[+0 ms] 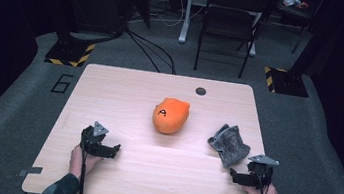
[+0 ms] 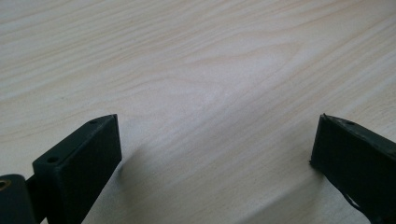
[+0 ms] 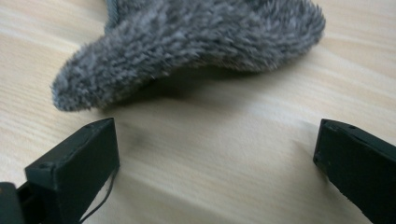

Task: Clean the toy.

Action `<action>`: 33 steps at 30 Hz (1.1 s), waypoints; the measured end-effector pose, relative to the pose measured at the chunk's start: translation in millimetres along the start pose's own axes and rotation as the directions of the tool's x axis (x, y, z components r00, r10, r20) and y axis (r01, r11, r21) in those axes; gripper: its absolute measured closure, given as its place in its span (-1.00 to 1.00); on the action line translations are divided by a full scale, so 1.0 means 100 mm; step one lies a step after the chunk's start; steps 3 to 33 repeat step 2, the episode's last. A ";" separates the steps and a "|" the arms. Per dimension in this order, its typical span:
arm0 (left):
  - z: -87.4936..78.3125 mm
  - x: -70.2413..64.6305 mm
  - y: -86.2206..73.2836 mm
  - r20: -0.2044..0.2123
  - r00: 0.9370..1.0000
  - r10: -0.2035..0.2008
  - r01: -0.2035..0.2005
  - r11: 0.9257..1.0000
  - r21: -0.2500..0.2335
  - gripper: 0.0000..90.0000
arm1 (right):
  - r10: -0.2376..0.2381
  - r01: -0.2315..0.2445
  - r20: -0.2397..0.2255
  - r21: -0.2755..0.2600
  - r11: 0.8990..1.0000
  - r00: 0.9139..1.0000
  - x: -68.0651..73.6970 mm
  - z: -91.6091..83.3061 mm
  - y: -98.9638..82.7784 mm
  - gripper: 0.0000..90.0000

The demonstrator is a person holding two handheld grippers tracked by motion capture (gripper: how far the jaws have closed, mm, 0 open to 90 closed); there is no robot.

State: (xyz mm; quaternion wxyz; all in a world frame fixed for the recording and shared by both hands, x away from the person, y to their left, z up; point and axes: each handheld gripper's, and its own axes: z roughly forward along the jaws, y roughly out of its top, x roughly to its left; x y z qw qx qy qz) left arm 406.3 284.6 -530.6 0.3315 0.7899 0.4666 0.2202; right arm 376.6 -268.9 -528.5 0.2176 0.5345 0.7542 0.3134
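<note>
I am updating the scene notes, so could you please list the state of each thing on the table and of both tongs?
Orange plush toy: lying on the table's middle, untouched.
Grey fuzzy cloth: crumpled on the table, just ahead of the right tongs, not gripped.
Left tongs: open, nothing between the jaws, low over bare wood.
Right tongs: open, nothing between the jaws, aimed at the cloth.
Table: light wood, flat.

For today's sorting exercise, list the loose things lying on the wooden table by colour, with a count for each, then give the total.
Orange: 1, the orange plush toy
Grey: 1, the grey fuzzy cloth
Total: 2
</note>
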 end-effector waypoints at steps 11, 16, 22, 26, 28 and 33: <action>0.00 0.01 0.00 0.010 1.000 -0.004 0.004 1.000 0.004 -0.97 | -0.006 0.006 0.000 -0.004 1.000 1.000 0.00 0.00 -0.01 -1.00; 0.00 0.01 0.00 0.010 1.000 -0.004 0.004 1.000 0.004 -0.97 | -0.006 0.006 0.000 -0.004 1.000 1.000 0.00 0.00 -0.01 -1.00; 0.00 0.01 0.00 0.010 1.000 -0.004 0.004 1.000 0.004 -0.97 | -0.006 0.006 0.000 -0.004 1.000 1.000 0.00 0.00 -0.01 -1.00; 0.00 0.01 0.00 0.010 1.000 -0.004 0.004 1.000 0.004 -0.97 | -0.006 0.006 0.000 -0.004 1.000 1.000 0.00 0.00 -0.01 -1.00; 0.00 0.01 0.00 0.010 1.000 -0.004 0.004 1.000 0.004 -0.97 | -0.006 0.006 0.000 -0.004 1.000 1.000 0.00 0.00 -0.01 -1.00; 0.00 0.01 0.00 0.010 1.000 -0.004 0.004 1.000 0.004 -0.97 | -0.006 0.006 0.000 -0.004 1.000 1.000 0.00 0.00 -0.01 -1.00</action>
